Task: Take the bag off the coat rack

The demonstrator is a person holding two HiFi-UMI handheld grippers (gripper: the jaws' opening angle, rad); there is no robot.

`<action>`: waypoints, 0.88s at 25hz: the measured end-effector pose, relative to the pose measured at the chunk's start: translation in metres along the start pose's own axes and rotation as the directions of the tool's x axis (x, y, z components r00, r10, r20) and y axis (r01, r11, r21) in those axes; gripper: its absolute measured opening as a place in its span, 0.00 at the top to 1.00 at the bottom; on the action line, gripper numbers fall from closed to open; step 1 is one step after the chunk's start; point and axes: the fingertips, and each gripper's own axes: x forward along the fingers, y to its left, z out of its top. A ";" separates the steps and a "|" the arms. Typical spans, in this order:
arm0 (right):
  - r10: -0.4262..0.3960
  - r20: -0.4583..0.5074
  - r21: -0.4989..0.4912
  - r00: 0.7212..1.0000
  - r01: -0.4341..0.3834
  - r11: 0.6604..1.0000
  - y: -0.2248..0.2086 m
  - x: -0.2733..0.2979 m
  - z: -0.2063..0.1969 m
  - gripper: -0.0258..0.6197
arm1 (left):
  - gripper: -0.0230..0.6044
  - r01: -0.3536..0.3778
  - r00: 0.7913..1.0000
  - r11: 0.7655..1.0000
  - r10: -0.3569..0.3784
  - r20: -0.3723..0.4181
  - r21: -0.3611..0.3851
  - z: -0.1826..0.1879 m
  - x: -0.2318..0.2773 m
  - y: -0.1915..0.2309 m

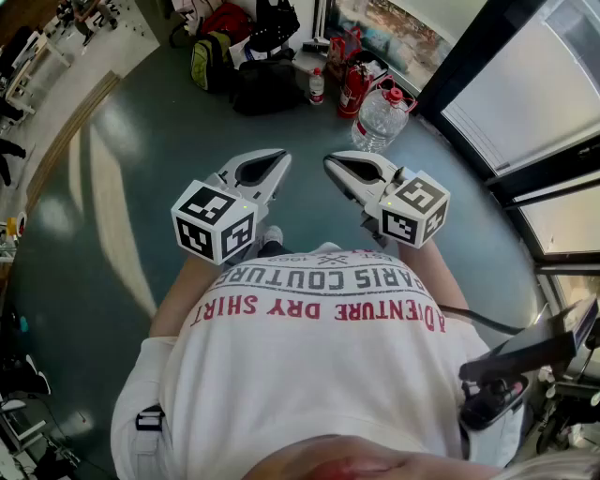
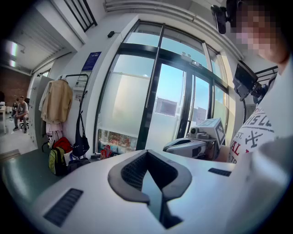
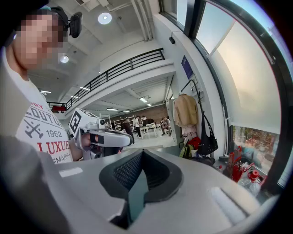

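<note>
A black shoulder bag (image 2: 81,144) hangs by its long strap from a black coat rack (image 2: 82,98) against the wall by the windows. The right gripper view shows the same bag (image 3: 207,144) next to a beige coat (image 3: 185,110). Both grippers are held close to the person's chest, far from the rack. My left gripper (image 1: 279,157) is shut with nothing in it, its jaws meeting at the tip. My right gripper (image 1: 330,161) is also shut and empty. Each gripper appears in the other's view, the right gripper (image 2: 170,147) and the left gripper (image 3: 122,140).
Under the rack the floor holds a yellow-green backpack (image 1: 208,61), a red bag (image 1: 227,19) and a black bag (image 1: 267,86). A large water bottle (image 1: 380,117) and red items (image 1: 354,86) stand by the glass wall. Grey-green floor (image 1: 141,178) stretches between me and the rack. People sit far back (image 3: 165,123).
</note>
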 end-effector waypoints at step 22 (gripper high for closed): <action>-0.010 0.059 0.025 0.998 0.008 1.000 0.002 -0.004 0.010 0.96 | 0.96 0.043 0.999 0.999 -0.043 -0.021 0.007 -0.006 -0.003 -0.012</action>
